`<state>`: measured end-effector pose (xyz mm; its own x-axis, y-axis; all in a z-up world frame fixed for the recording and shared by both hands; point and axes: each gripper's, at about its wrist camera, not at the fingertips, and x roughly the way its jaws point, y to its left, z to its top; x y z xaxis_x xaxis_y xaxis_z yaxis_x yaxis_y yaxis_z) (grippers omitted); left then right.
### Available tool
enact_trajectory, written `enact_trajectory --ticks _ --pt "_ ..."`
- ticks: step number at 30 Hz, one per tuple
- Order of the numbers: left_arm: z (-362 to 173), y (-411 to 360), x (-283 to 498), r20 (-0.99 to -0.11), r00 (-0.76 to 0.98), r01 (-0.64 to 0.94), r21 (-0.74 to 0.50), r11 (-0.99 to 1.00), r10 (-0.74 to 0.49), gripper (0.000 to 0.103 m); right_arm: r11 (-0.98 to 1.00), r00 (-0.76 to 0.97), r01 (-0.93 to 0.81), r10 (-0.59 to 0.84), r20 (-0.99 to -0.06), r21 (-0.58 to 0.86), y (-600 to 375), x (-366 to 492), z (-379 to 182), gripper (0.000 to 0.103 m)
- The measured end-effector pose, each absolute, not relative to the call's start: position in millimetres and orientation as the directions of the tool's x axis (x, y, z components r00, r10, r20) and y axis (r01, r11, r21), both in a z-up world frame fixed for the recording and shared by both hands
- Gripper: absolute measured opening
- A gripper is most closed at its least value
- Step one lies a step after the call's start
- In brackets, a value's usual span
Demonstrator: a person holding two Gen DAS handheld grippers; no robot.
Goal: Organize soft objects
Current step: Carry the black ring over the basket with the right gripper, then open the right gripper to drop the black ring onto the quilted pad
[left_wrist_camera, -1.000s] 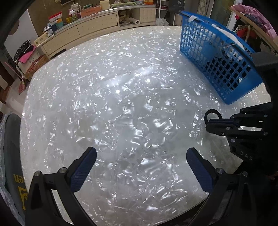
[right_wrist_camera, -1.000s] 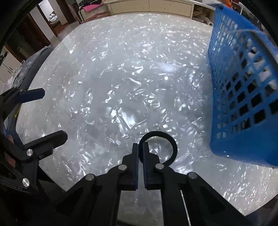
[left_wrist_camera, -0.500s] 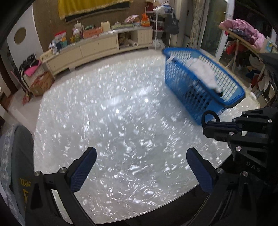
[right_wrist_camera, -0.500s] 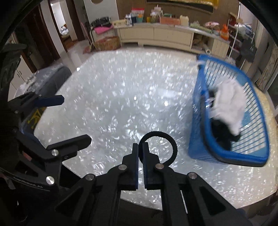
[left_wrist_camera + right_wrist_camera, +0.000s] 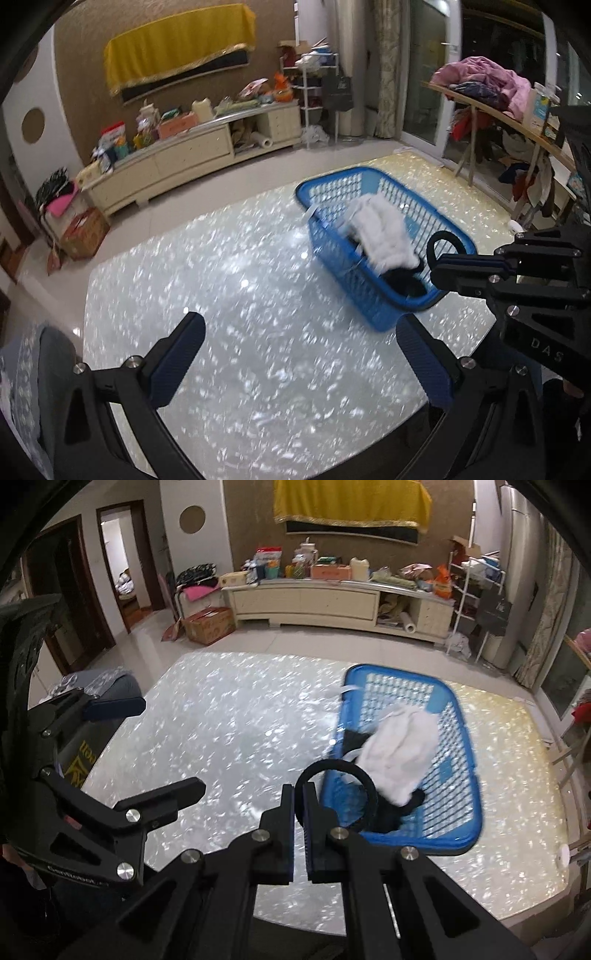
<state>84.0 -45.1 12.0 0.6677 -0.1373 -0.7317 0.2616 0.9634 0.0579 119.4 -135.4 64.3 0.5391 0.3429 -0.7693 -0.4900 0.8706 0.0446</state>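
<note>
Right wrist view: the pearly worktop (image 5: 229, 738) fills the middle of the frame, bare except for the blue basket (image 5: 469, 775) at centre right. Inside it lie a white fluffy cloth (image 5: 399, 749) and, beneath, something black (image 5: 391, 812), though blur hides what it is. The left gripper (image 5: 299, 365), at the bottom of its own view, has its jaws spread wide and empty. The right gripper (image 5: 299, 834), bottom centre, has its jaws nearly closed and seems to pinch the black ring (image 5: 336, 794). Judging by this, the soft things are already gathered; next comes lowering the ring over the basket and parting the jaws.
</note>
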Motion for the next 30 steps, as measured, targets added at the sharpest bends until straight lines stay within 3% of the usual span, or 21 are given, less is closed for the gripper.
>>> enact_trajectory --ticks 14,30 --pt "4.2 -78.4 164.1 -0.753 0.63 0.324 0.033 0.946 -0.19 0.103 0.905 0.559 -0.42 0.32 -0.765 0.072 -174.7 169.0 64.1 0.004" --pt "-50.1 -80.0 229.2 -0.818 0.545 0.315 -0.003 0.949 -0.183 0.103 0.907 0.408 -0.395 0.314 -0.857 0.144 -165.7 235.4 0.8 0.004"
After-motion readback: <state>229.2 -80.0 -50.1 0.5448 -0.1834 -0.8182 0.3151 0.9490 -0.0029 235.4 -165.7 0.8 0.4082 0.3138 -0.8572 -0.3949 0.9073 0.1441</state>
